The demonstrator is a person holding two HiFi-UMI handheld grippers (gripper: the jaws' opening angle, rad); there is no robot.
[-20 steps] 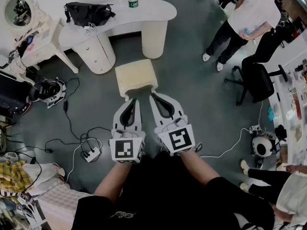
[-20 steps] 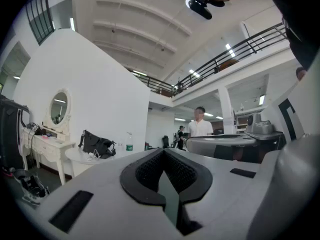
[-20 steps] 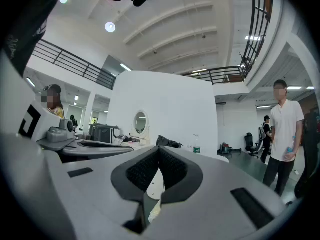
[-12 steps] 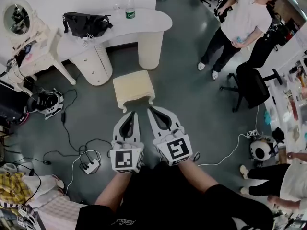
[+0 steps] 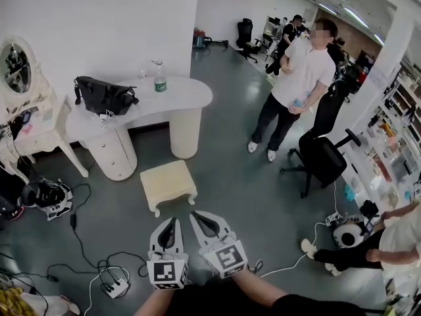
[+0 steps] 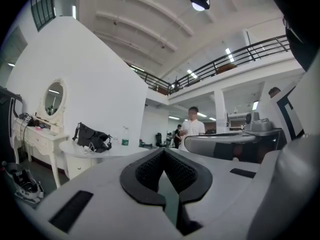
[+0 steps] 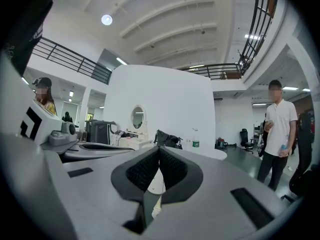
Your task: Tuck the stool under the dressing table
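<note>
Both grippers closed and empty, stool out on the floor short of the dressing table.

In the head view the left gripper [image 5: 170, 220] and right gripper [image 5: 196, 214] sit side by side at 6 o'clock, each with its jaws pressed together on nothing. The cream stool [image 5: 168, 183] stands just beyond their tips at 12 o'clock, apart from them. The dressing table [image 5: 191, 95] lies farther off at 12 o'clock, its top carrying a black bag [image 5: 102, 96] and a bottle [image 5: 160, 81]. A person in a white shirt [image 5: 296, 84] stands at 2 o'clock, near a black office chair [image 5: 321, 158].
</note>
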